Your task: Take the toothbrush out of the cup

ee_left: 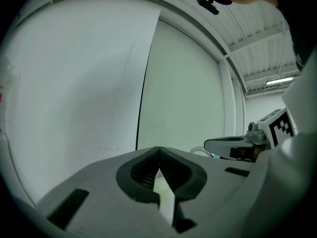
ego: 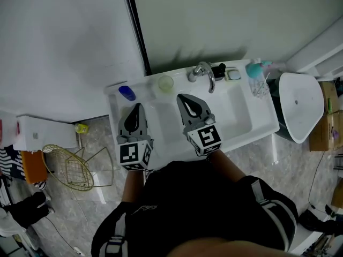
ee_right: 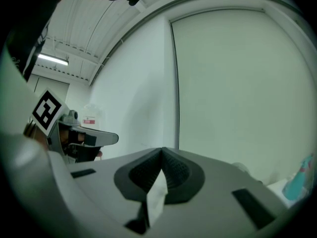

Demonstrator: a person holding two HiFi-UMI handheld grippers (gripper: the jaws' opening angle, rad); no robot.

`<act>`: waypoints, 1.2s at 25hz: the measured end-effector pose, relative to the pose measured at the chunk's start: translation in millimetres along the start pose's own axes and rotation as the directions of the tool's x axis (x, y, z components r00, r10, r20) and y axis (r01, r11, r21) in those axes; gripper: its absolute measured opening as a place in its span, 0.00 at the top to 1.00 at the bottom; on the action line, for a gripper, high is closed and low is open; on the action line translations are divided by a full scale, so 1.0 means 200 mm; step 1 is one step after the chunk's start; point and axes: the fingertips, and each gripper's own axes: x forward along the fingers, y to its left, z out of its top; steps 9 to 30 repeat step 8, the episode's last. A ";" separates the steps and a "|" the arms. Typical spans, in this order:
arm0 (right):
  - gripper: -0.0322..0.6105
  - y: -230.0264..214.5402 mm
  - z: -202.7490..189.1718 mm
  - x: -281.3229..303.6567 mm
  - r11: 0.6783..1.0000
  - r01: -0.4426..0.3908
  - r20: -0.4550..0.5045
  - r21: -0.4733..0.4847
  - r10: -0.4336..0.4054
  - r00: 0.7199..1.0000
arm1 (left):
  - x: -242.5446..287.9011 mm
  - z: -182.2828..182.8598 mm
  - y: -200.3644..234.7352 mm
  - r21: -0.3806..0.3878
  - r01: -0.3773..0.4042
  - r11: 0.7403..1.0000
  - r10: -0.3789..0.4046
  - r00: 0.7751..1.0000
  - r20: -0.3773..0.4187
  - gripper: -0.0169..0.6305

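At the sink's back right corner stands a clear cup [ego: 260,87] with a teal item [ego: 256,68] over it and a pale handle pointing right; whether that is the toothbrush I cannot tell. The teal item [ee_right: 300,181] also shows at the right edge of the right gripper view. My left gripper [ego: 139,106] hovers over the sink's left rim, shut and empty, its jaws meeting in the left gripper view [ee_left: 158,151]. My right gripper [ego: 181,97] hangs over the basin, shut and empty [ee_right: 162,151]. Both are well left of the cup.
The white sink [ego: 262,128] has a chrome faucet [ego: 204,73] at the back middle. A blue cup [ego: 127,92] and a pale green cup [ego: 165,83] stand on the back left ledge. A white bin [ego: 300,105] is at the right, a wire basket [ego: 68,167] on the floor at the left.
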 end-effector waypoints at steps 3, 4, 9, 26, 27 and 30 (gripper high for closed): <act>0.94 0.00 0.00 0.00 1.000 0.002 -0.001 -0.001 -0.002 1.000 | 0.00 0.00 -0.01 0.003 0.003 1.000 -0.003 1.000 -0.002 0.97; 0.94 0.00 0.00 0.00 1.000 0.002 0.000 -0.001 -0.002 1.000 | 0.00 0.00 -0.01 0.003 0.004 1.000 -0.004 1.000 -0.003 0.97; 0.94 0.00 -0.01 -0.01 1.000 0.002 -0.004 0.002 -0.002 1.000 | -0.01 -0.01 -0.02 0.004 0.006 1.000 -0.006 1.000 -0.003 0.97; 0.94 0.00 -0.01 -0.01 1.000 0.002 -0.004 0.002 -0.002 1.000 | -0.01 -0.01 -0.02 0.004 0.006 1.000 -0.006 1.000 -0.003 0.97; 0.94 0.00 -0.01 -0.01 1.000 0.002 -0.004 0.002 -0.002 1.000 | -0.01 -0.01 -0.02 0.004 0.006 1.000 -0.006 1.000 -0.003 0.97; 0.94 0.00 -0.01 -0.01 1.000 0.002 -0.004 0.002 -0.002 1.000 | -0.01 -0.01 -0.02 0.004 0.006 1.000 -0.006 1.000 -0.003 0.97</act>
